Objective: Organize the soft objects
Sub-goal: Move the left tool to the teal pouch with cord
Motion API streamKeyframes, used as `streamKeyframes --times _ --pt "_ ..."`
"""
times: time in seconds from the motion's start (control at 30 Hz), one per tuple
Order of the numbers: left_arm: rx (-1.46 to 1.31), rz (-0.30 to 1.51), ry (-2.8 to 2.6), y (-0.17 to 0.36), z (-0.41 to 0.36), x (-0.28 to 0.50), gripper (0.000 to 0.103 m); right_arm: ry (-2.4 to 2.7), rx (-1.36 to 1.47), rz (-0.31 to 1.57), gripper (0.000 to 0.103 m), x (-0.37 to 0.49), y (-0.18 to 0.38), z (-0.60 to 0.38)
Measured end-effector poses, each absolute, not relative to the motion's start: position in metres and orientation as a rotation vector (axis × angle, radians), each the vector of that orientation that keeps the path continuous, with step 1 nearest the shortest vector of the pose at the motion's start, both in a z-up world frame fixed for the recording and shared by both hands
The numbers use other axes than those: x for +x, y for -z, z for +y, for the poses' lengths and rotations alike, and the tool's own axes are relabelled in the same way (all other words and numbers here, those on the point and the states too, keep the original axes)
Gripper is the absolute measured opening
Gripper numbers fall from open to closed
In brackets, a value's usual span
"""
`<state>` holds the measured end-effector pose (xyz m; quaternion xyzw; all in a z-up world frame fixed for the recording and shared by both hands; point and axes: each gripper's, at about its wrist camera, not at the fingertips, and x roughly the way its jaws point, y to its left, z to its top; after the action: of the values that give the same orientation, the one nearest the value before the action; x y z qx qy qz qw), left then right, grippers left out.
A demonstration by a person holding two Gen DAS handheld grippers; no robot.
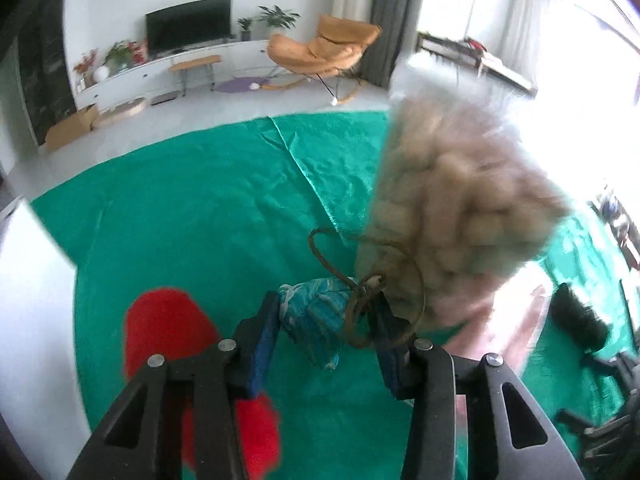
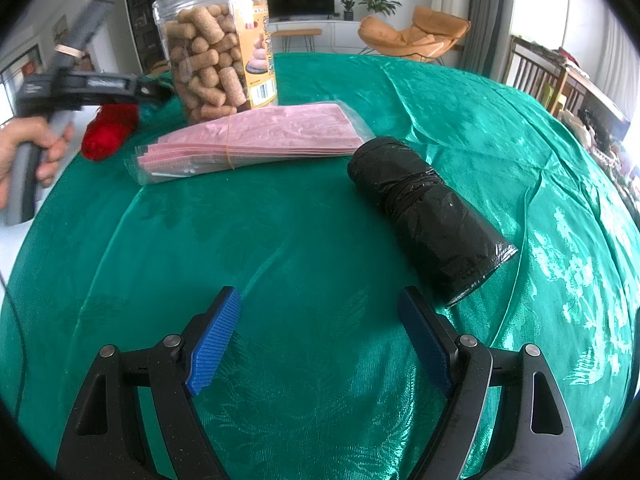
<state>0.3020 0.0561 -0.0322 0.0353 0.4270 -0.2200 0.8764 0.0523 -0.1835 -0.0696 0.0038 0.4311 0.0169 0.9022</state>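
Note:
My left gripper (image 1: 326,303) is shut on a teal and white knitted soft piece (image 1: 308,322), which has a brown cord loop (image 1: 360,312) hanging at its right side. Just left of it, a red fluffy object (image 1: 168,328) lies on the green cloth. From the right wrist view, the left gripper (image 2: 154,87) hovers beside the red fluffy object (image 2: 110,132), held by a person's hand (image 2: 36,148). My right gripper (image 2: 320,328) stands open over bare cloth, nothing between its blue pads (image 2: 214,340). A black roll (image 2: 428,216) lies ahead to its right.
A clear jar of cork-like pieces (image 2: 218,48) stands at the back left, blurred in the left wrist view (image 1: 460,200). A pack of pink bags (image 2: 256,136) lies before it. The green tablecloth (image 2: 280,240) covers a round table; a chair (image 2: 416,34) stands beyond.

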Motion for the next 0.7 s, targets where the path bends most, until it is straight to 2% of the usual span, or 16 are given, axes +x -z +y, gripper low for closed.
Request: streamKeyframes --times 0.13,0.27,0.5,0.7 --pt "0.019 0.863 0.427 -0.001 0.065 0.252 0.044 -0.035 0.008 0.891 0.083 0.052 0.070 -0.184" --pt "0.006 0.864 0.377 -0.013 0.069 0.187 0.044 -0.035 0.008 0.891 0.083 0.052 0.069 -0.184" --pt "0.009 0.890 0.288 0.028 0.063 0.089 0.044 -0.035 0.008 0.891 0.083 0.052 0.070 -0.184" --pt "0.082 0.908 0.288 0.069 0.050 0.079 0.049 -0.035 0.009 0.891 0.083 0.052 0.069 -0.184"
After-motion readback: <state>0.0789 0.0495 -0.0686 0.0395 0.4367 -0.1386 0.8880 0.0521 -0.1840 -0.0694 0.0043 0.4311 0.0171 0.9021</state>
